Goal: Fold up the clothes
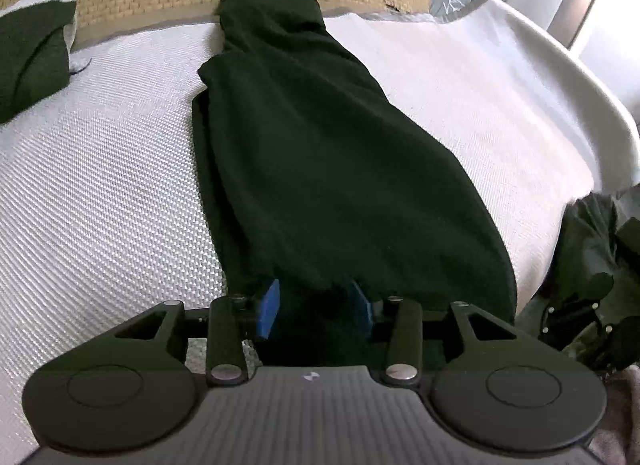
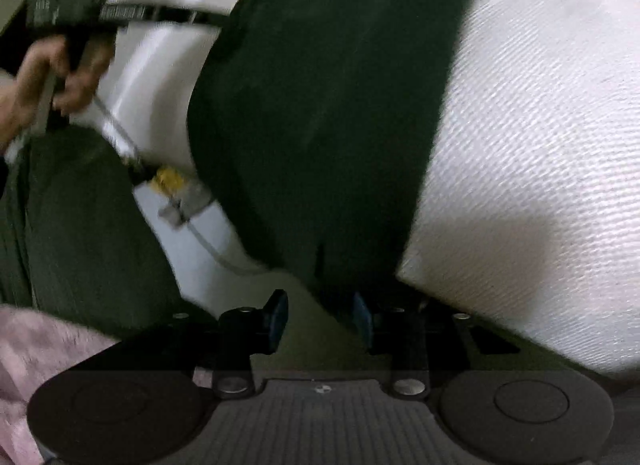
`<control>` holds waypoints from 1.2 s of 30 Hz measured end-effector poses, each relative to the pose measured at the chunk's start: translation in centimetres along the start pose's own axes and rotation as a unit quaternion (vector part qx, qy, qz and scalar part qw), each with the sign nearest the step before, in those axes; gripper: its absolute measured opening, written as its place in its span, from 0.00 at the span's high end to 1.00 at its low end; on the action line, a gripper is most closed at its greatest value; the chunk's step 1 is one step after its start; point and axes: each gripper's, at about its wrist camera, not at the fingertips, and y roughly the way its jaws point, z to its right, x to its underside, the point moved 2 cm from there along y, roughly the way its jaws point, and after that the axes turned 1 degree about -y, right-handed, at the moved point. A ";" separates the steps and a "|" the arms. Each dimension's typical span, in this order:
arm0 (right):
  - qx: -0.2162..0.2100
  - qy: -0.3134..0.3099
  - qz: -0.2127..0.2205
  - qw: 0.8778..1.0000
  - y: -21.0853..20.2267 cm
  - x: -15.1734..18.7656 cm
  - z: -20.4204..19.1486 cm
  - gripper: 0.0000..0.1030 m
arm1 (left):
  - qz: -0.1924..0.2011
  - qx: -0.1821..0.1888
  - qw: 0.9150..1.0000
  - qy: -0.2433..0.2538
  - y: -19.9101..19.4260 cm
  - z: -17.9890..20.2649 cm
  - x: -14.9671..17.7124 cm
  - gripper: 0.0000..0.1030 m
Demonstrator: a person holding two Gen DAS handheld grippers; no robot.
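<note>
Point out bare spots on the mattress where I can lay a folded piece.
Free: the white mattress between the dark garment and the folded dark pile, and the strip from the garment to the mattress's right edge. Crowded: the near end, where the left gripper straddles the garment.

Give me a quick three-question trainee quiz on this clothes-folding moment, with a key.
1. True or false: the dark green garment is bunched in a heap.
2. What lies between the left tool's pads? A: the garment's near end. B: bare white cover. C: a sock.
3. In the right wrist view, what colour is the fluffy cloth at lower left?
Key: 1 false, it lies as a long flat strip; 2 A; 3 pink.
</note>
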 end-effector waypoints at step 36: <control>0.070 -0.141 -0.080 0.984 2.2 5.4 -2.6 0.60 | 0.013 0.042 0.997 -0.060 0.2 -2.1 -0.8 0.57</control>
